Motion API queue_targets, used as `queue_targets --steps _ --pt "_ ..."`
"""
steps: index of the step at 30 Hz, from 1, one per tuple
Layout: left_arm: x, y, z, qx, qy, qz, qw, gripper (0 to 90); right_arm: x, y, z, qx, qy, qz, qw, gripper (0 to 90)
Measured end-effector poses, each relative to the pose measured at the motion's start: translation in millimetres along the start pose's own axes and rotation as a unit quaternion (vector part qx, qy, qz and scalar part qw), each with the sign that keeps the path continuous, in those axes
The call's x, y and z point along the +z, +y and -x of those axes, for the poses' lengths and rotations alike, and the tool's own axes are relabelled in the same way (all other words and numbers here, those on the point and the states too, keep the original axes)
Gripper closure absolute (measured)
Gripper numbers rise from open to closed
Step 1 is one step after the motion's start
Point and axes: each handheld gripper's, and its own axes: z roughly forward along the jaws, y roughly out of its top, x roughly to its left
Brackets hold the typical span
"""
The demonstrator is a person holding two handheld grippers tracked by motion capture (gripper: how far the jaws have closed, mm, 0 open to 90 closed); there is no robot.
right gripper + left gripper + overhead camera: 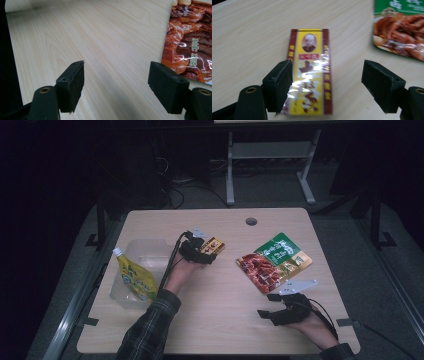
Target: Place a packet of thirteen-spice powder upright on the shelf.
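nearest the camera, the right gripper rests low over the bare front of the table, its jaws spread wide with nothing between them; in the right gripper view they frame plain wood, with the edge of the red and green food pouch off to one side. that pouch lies flat just beyond this gripper, apart from it. farther in, the left gripper reaches out over the small yellow and maroon packet, which lies flat near the middle of the table. in the left gripper view the packet sits between the two jaws but off centre: one pad is at its edge, while the other stands well clear, so the jaws are open and the packet is not gripped. at the left side stands a clear plastic bin with a yellow spouted pouch leaning in it. the step in hand looks like the approach to pick up the packet, likely to go into the bin. the next move calls for centring the jaws over the packet's narrow width, lowering to the tabletop, then closing on its long edges.
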Motion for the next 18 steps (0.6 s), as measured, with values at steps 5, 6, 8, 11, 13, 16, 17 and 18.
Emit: queue_targets --steps 5,6,8,11,13,16,17,18 --pt "13.6 -3.7 -10.4 -0.016 0.004 -0.008 0.9998 24.4 0.4 -0.1 0.6 0.001 0.005 -0.002 1.0000 28.9" --pt "15.8 -4.7 -11.0 -0.017 0.002 -0.011 0.9998 24.4 0.6 0.0 0.3 0.001 0.006 -0.003 1.0000 29.0" --pt "18.9 -6.4 -11.2 -0.013 0.002 -0.018 0.9997 24.4 0.9 0.0 0.3 0.001 0.007 -0.003 1.0000 28.9" --pt "20.5 -6.5 -8.6 -0.006 0.005 -0.018 0.9998 24.6 0.7 0.2 0.3 0.001 0.007 -0.003 1.0000 29.0" --pt "21.0 -6.8 -9.4 -0.003 0.010 -0.017 0.9998 24.9 0.7 0.2 0.5 0.001 0.007 -0.002 1.0000 29.0" --pt "22.3 -8.2 -12.8 -0.008 0.014 -0.019 0.9997 24.8 0.7 0.1 0.6 0.001 0.007 -0.002 1.0000 29.0" --pt "23.6 -9.4 -13.7 -0.010 0.013 -0.022 0.9996 24.8 0.6 0.1 0.6 0.001 0.007 -0.002 1.0000 29.0" --pt "24.9 -10.0 -13.4 -0.010 0.014 -0.025 0.9995 24.8 0.6 0.2 0.6 0.000 0.007 -0.002 1.0000 29.0"
